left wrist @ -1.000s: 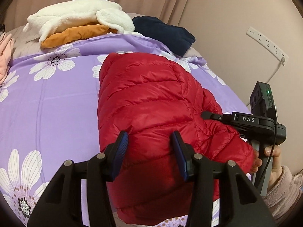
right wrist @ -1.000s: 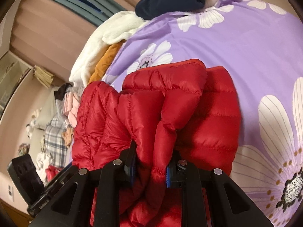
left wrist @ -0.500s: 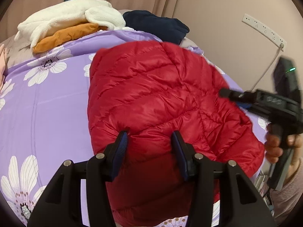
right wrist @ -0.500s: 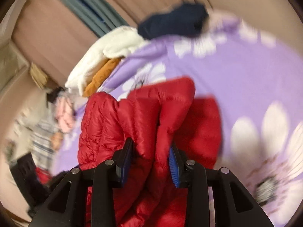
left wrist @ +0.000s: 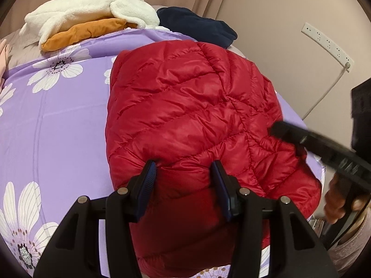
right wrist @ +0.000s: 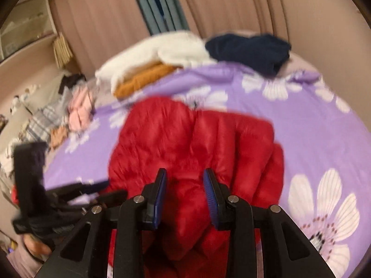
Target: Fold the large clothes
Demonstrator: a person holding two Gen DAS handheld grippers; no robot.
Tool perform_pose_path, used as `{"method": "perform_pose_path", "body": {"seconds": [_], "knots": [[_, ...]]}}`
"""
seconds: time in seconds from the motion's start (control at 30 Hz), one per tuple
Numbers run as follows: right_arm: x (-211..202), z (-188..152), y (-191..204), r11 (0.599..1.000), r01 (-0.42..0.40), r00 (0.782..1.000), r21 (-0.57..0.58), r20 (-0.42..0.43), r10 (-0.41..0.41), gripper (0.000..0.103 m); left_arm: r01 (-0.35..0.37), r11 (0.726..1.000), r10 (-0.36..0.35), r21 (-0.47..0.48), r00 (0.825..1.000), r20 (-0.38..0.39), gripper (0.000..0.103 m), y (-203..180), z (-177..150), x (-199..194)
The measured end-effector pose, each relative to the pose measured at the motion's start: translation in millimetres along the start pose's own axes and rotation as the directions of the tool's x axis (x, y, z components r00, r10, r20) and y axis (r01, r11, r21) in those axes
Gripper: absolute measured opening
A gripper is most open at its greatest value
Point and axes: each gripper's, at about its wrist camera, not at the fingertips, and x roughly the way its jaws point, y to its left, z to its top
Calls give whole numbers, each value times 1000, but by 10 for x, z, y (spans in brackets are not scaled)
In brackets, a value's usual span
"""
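Note:
A red quilted down jacket [left wrist: 185,115] lies folded on the purple flowered bedspread [left wrist: 58,127]; it also shows, blurred, in the right wrist view [right wrist: 192,143]. My left gripper [left wrist: 183,176] is open, its blue-padded fingers straddling the jacket's near fold. My right gripper [right wrist: 185,185] is open just over the jacket's near edge, with red fabric between the pads but not pinched. The right gripper's body shows at the right of the left wrist view [left wrist: 324,150], touching the jacket's right side.
A white fleece [left wrist: 88,7] on an orange garment [left wrist: 85,31] and a navy garment [left wrist: 197,25] lie at the far end of the bed. A power strip [left wrist: 327,42] hangs on the right wall. More clothes [right wrist: 76,108] are piled at the bed's left side.
The right gripper has opened and let go of the jacket fold it pinched, then swung up and back. The jacket's right part now lies folded over the body. The left gripper stayed open.

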Motion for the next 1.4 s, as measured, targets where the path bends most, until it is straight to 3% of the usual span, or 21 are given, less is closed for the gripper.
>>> {"method": "perform_pose_path", "body": {"seconds": [0.33, 0.6, 1.4], "knots": [[246, -227, -47, 999, 42, 996, -27, -75, -44, 34, -9, 1000, 9, -10, 1000, -12, 49, 38, -15, 5], [233, -250, -32, 999, 38, 996, -22, -78, -40, 33, 8, 998, -4, -63, 997, 76, 48, 145, 199, -270], [264, -240, -33, 999, 43, 995, -23, -85, -45, 34, -28, 999, 27, -35, 999, -48, 51, 132, 397, 254]]}}
